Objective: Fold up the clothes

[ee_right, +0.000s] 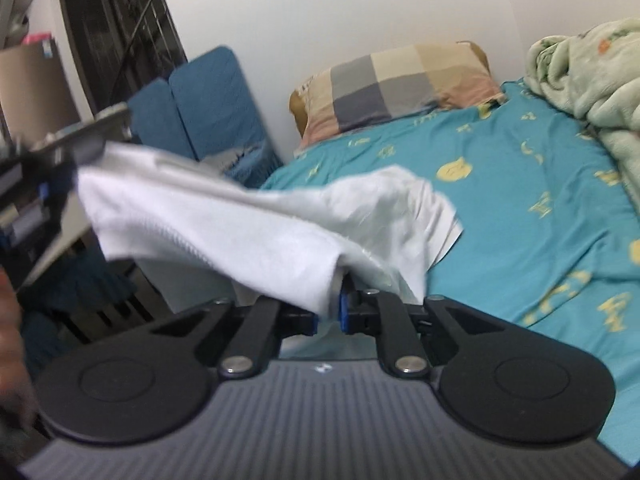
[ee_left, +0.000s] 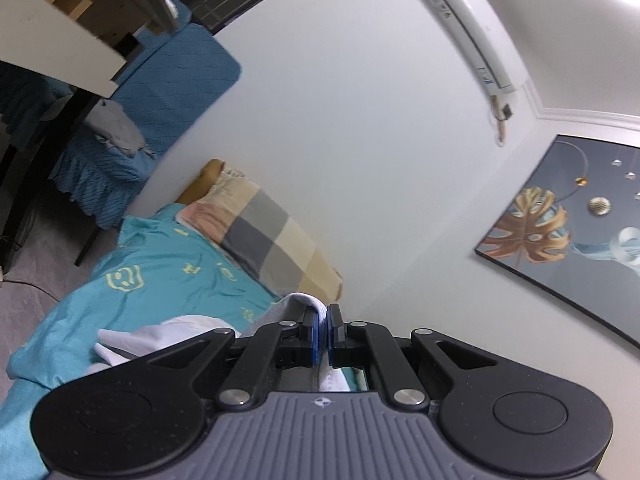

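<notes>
Left wrist view: left gripper [ee_left: 323,330] has its fingers closed on a fold of the white garment [ee_left: 160,336], which trails down-left over the bed [ee_left: 160,280]. Right wrist view: right gripper [ee_right: 330,308] pinches another edge; the cloth stretches from it up-left toward the left gripper, above the bed.

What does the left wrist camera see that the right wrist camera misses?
Only the left wrist view shows the air conditioner high on the wall and the framed leaf picture. Only the right wrist view shows the pale green blanket bunched on the bed, and the left gripper seen from outside, holding the far end of the white garment. Both show that garment, the checked pillow, the turquoise bedsheet and the blue chair.
</notes>
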Tool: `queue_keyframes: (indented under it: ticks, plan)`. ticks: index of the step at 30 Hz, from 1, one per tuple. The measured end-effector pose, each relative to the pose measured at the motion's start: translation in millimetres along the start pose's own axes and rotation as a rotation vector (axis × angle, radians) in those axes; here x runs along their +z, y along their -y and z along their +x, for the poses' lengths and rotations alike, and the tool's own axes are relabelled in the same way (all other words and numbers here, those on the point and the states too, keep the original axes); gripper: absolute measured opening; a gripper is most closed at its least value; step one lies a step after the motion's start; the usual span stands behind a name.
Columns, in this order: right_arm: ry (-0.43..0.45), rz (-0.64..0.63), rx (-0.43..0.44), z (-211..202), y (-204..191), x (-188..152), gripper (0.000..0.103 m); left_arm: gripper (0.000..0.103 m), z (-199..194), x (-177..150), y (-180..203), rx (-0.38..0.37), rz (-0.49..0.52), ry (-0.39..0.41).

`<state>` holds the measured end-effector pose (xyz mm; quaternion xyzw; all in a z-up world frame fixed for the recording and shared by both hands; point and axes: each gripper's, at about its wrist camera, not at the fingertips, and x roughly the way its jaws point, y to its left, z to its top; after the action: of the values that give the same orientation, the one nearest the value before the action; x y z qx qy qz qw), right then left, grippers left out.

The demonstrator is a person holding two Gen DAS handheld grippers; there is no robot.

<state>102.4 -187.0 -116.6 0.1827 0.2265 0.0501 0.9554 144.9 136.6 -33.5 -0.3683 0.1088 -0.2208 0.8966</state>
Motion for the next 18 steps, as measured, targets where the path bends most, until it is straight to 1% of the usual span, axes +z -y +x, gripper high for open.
queue_keyframes:
  ticks: [2, 4, 7, 8, 9, 10, 11, 12, 14, 17, 18]
  plan:
    - [-0.013, 0.01, 0.035, -18, 12, 20, 0.012, 0.004, -13, -4, 17, -0.032, 0.019, 0.005]
    - [-0.07, -0.028, 0.079, -34, 24, 46, 0.012, 0.004, -25, -9, 35, -0.053, 0.041, -0.002]
    - [-0.2, -0.141, 0.141, -56, 39, 77, 0.011, 0.004, -38, -21, 59, -0.069, 0.08, -0.023]
    - [-0.25, -0.156, 0.173, -60, 46, 84, 0.011, 0.004, -37, -26, 65, -0.065, 0.1, -0.038]
    - [-0.32, -0.171, 0.221, -63, 53, 89, 0.011, 0.004, -35, -31, 70, -0.059, 0.122, -0.054]
    - [-0.398, -0.192, 0.264, -61, 59, 90, 0.012, 0.004, -33, -37, 75, -0.054, 0.144, -0.07]
    - [-0.456, -0.206, 0.299, -61, 64, 88, 0.012, 0.004, -28, -43, 77, -0.04, 0.162, -0.09]
    - [-0.506, -0.206, 0.335, -59, 70, 84, 0.012, 0.005, -21, -50, 77, -0.022, 0.171, -0.115]
    - [-0.581, -0.181, 0.369, -53, 83, 71, 0.012, 0.005, -1, -66, 72, 0.029, 0.181, -0.178]
    - [-0.655, -0.161, 0.316, -35, 97, 42, 0.012, 0.005, 34, -92, 60, 0.112, 0.231, -0.299]
    - [-0.677, -0.166, 0.284, -28, 98, 33, 0.012, 0.005, 46, -99, 56, 0.134, 0.254, -0.332]
